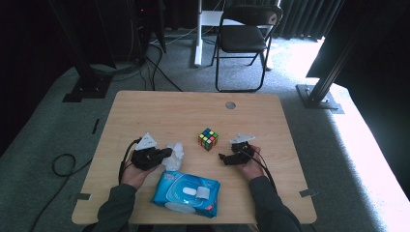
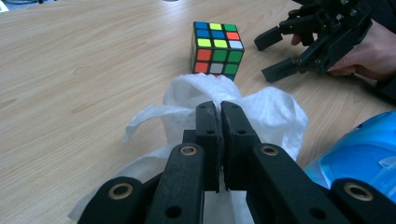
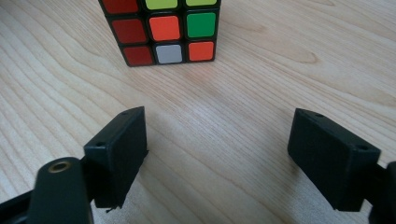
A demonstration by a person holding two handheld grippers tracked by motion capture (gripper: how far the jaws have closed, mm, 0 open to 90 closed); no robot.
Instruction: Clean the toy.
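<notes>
My left gripper had its jaws pressed together on a crumpled white wipe, which lay bunched on the tabletop toward its left edge. Just beside it, at the tabletop's near edge, lay the blue wipes pack with its white lid. My right gripper rested low over the wood, jaws spread wide with nothing between them, pointing at the scrambled puzzle cube. The cube sat near the middle of the tabletop, close ahead of those jaws but apart from them.
</notes>
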